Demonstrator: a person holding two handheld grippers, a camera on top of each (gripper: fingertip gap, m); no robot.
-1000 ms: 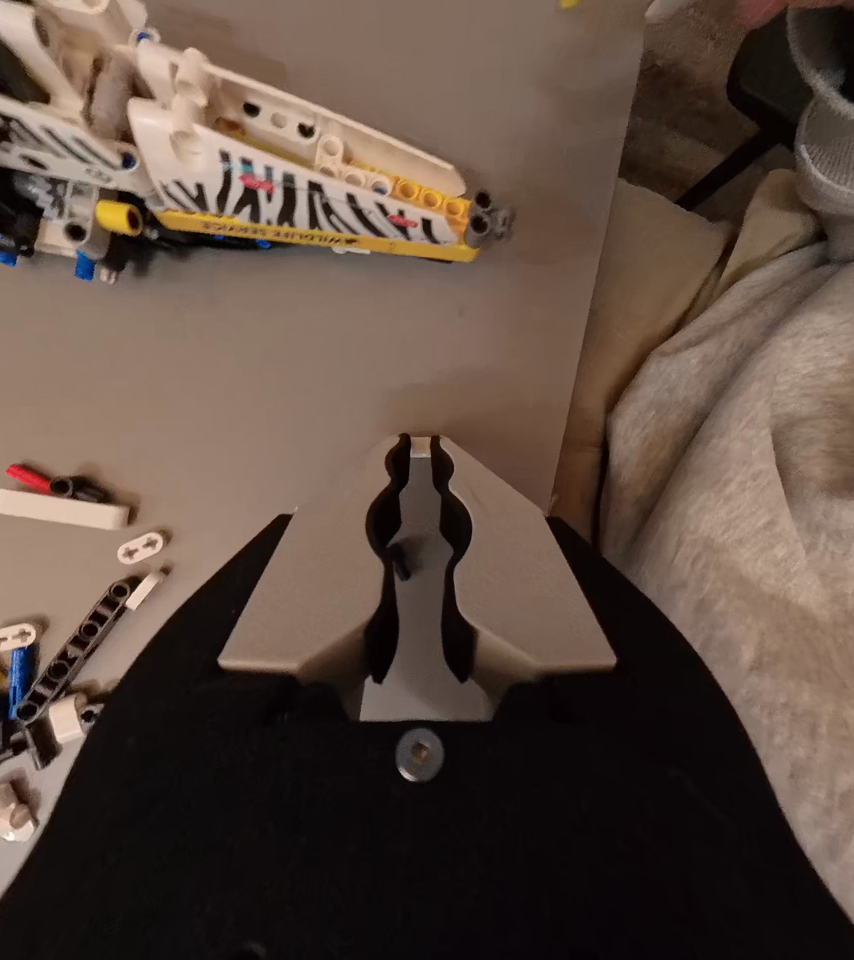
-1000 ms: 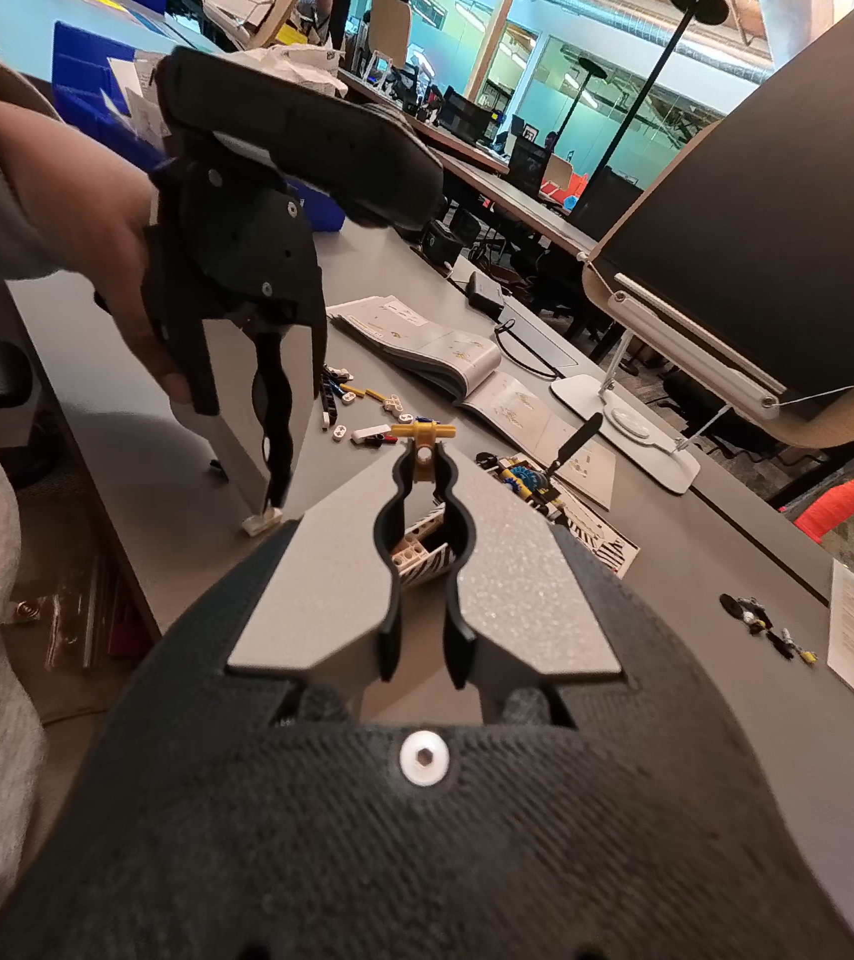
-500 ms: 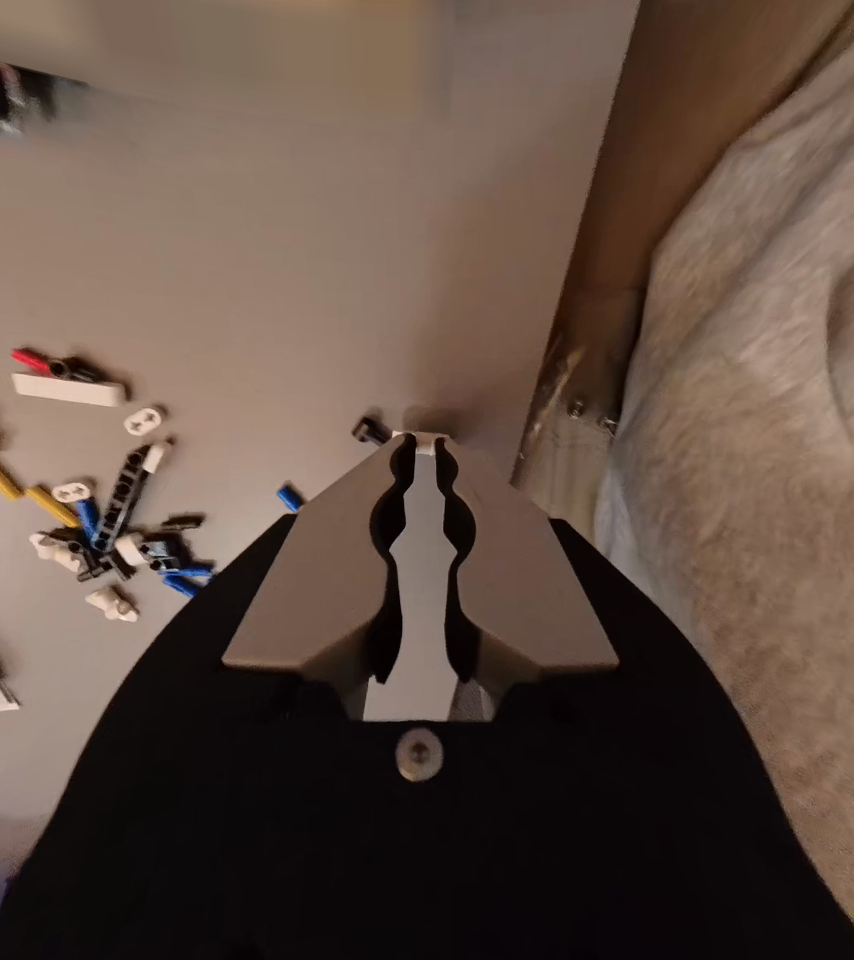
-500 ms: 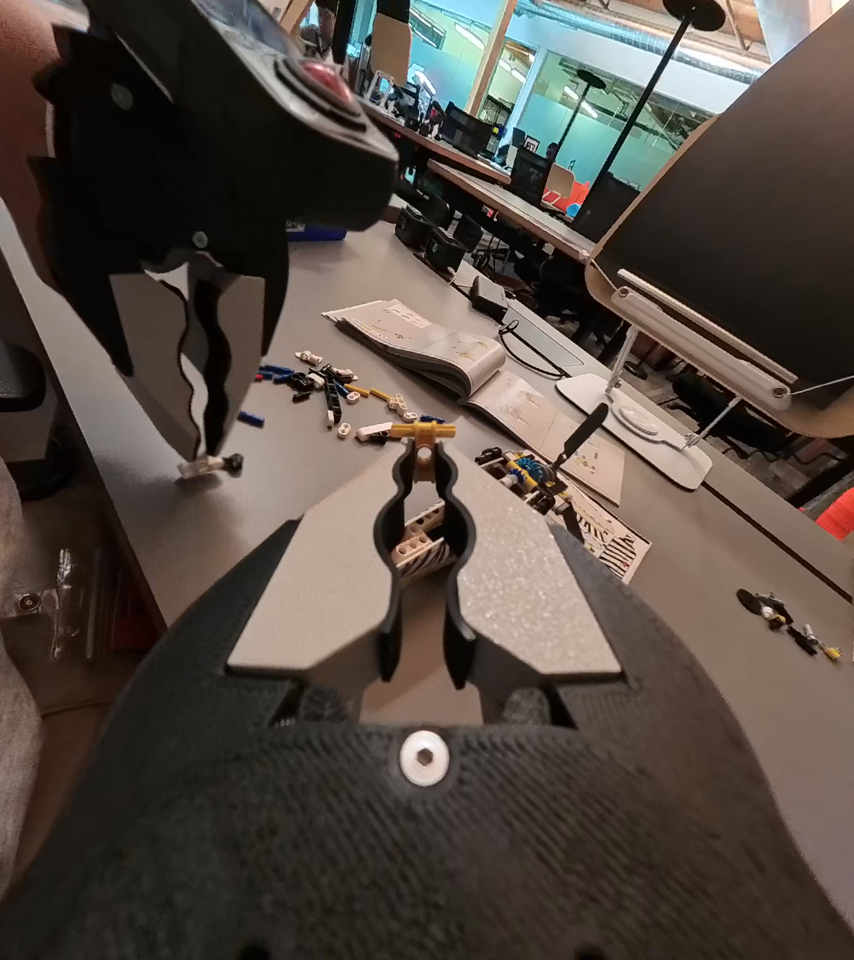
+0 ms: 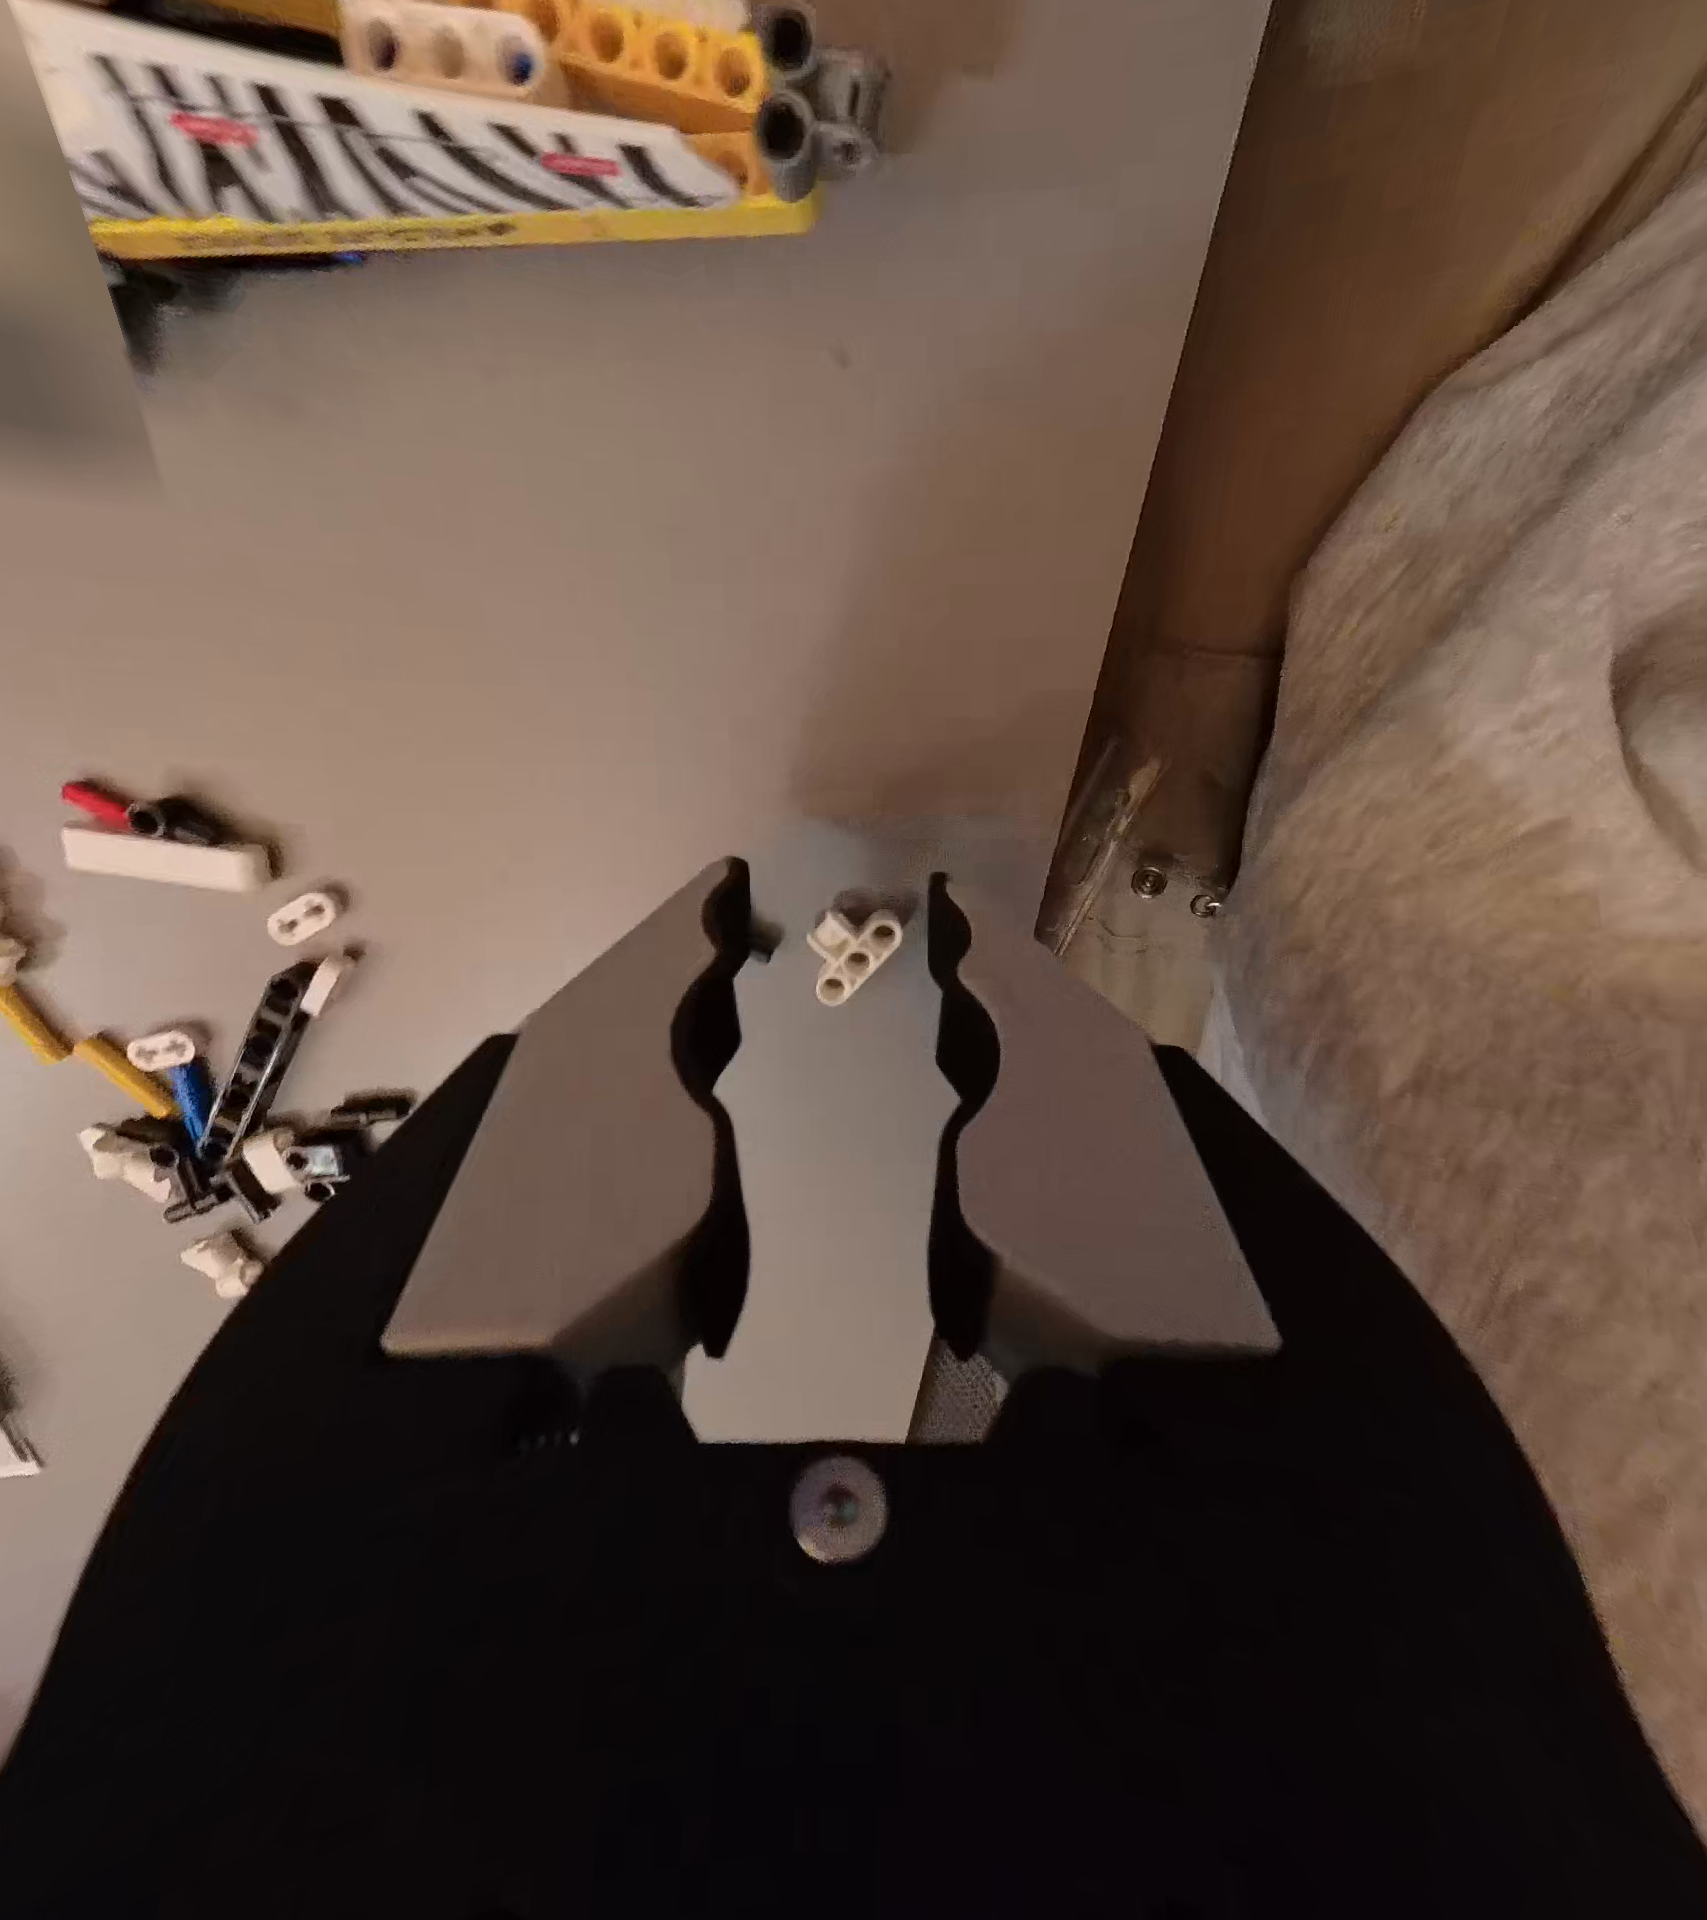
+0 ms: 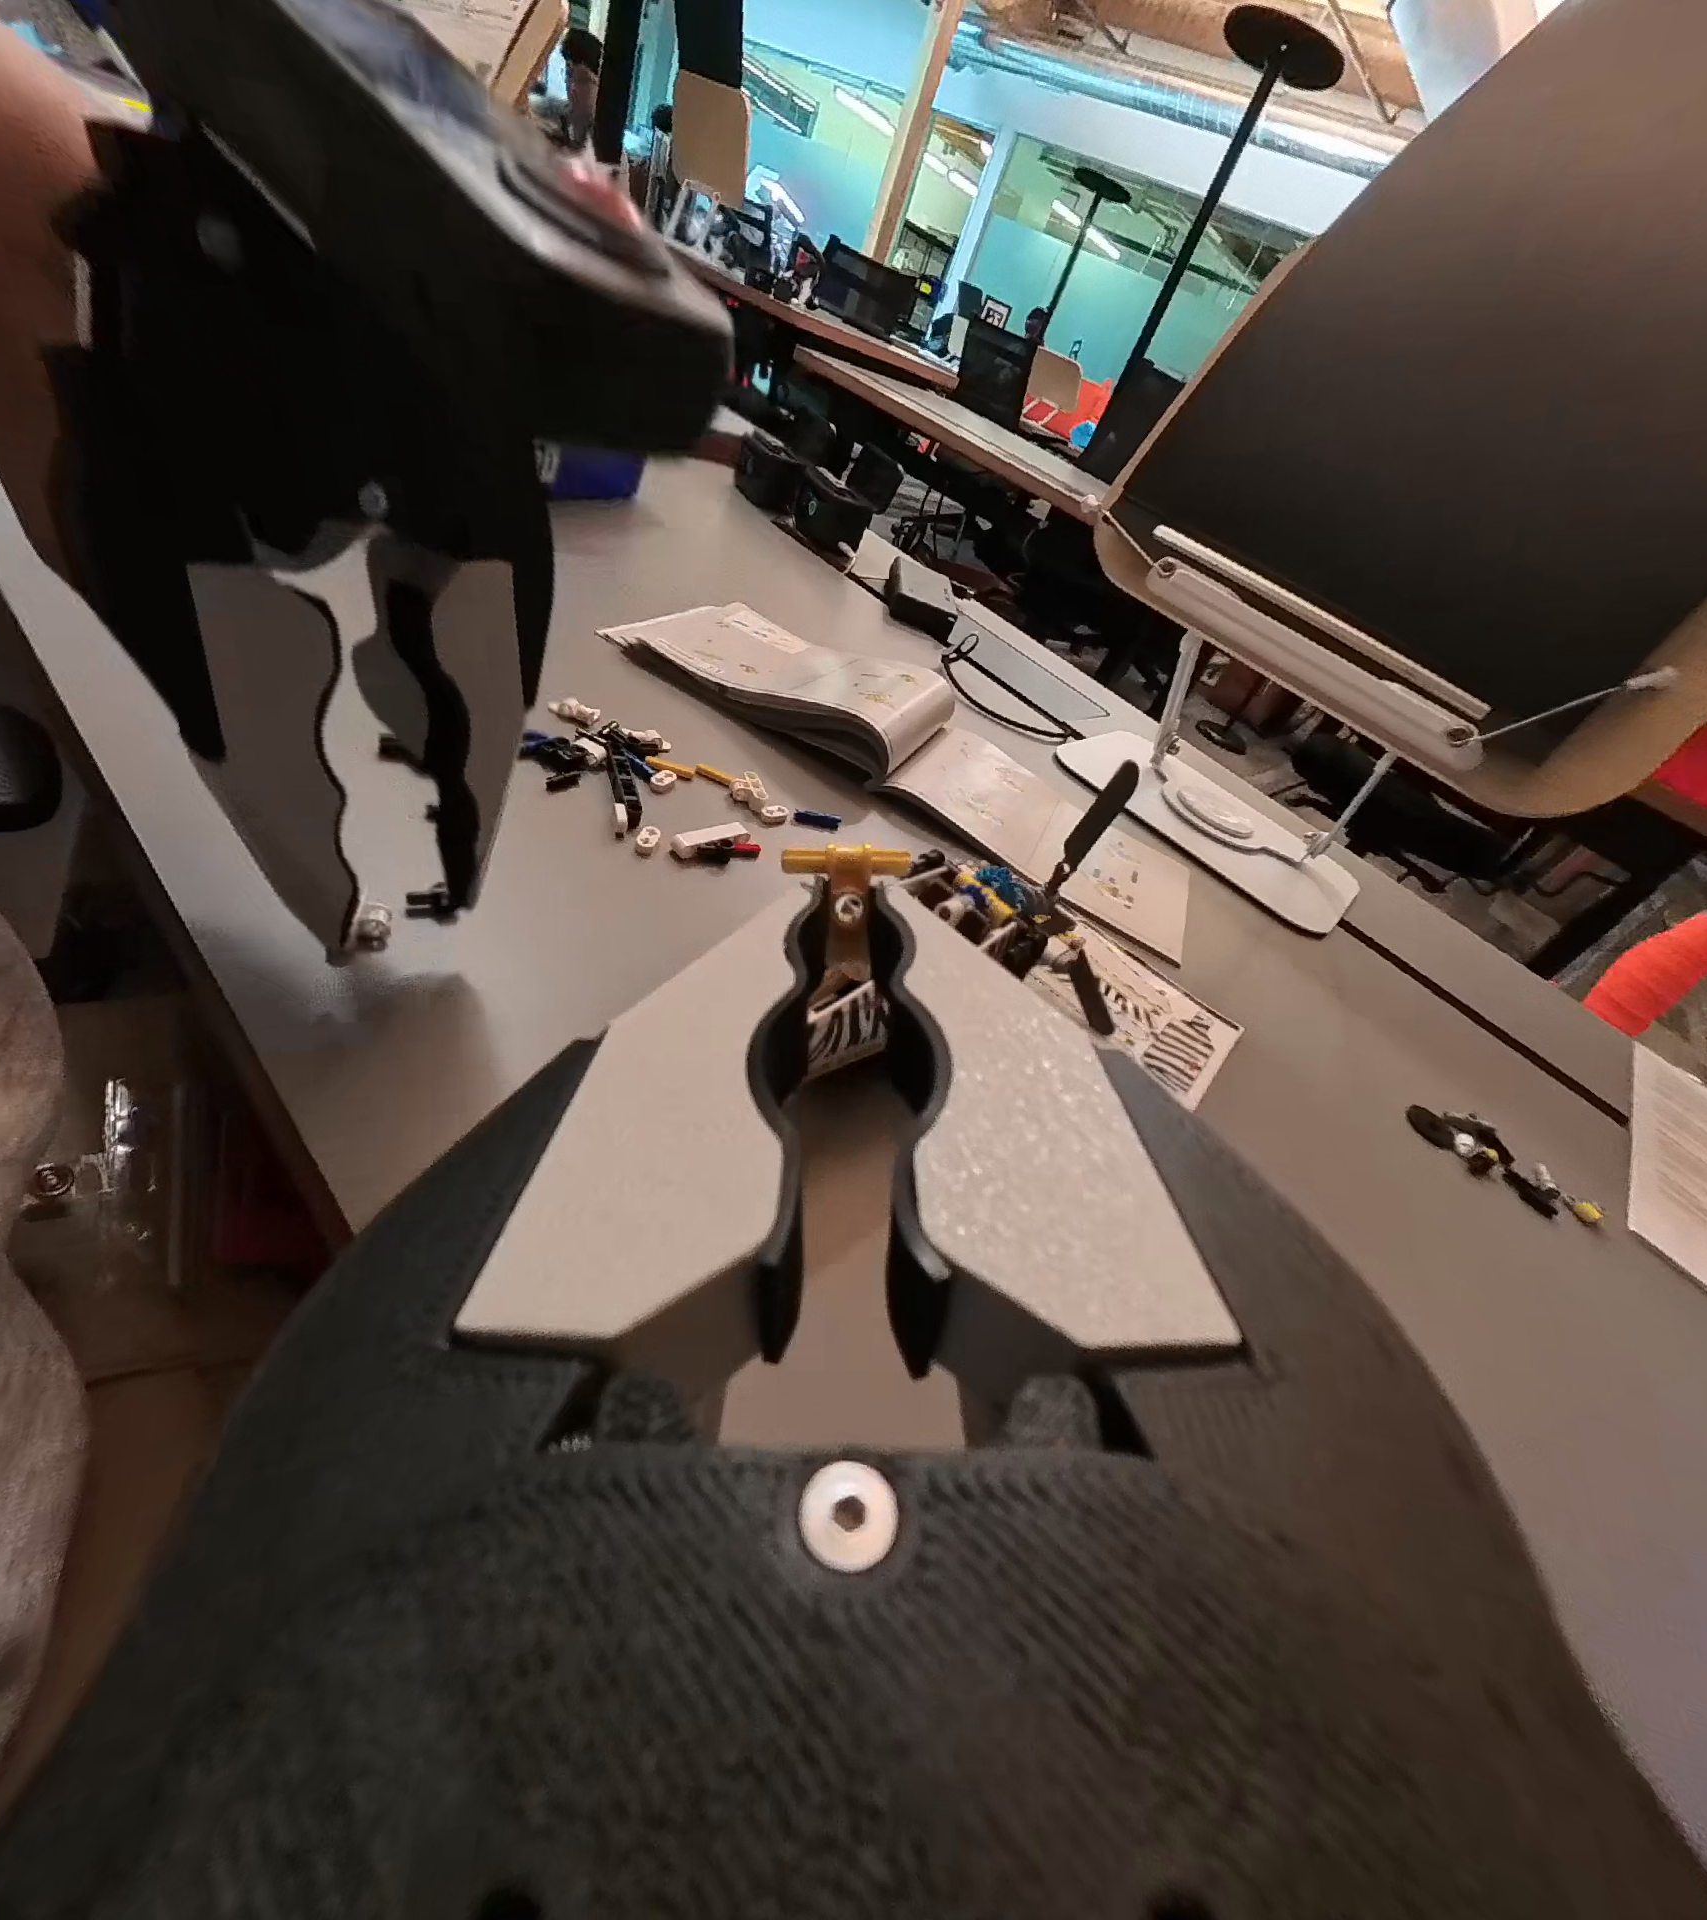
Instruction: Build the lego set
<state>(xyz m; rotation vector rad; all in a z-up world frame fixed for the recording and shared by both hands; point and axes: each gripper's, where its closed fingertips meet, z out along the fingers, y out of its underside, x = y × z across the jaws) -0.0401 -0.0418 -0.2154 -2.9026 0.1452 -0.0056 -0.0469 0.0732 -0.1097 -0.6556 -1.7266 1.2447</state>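
Now our left gripper [image 5: 838, 904] hangs agape over a white piece [image 5: 854, 948]; our right gripper [image 6: 847, 902] pinches a yellow piece [image 6: 833, 864].

Only our left view shows the white piece lying between the fingertips near the table [image 5: 516, 582] edge, with the striped model [image 5: 433, 135] beyond. Only our right view shows the booklet [image 6: 828, 696] and loose parts [image 6: 651, 779] past the left gripper [image 6: 392, 914].

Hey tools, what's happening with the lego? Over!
Left tool open, white piece lying between its tips. Right tool shut on yellow piece. Nothing blocking.
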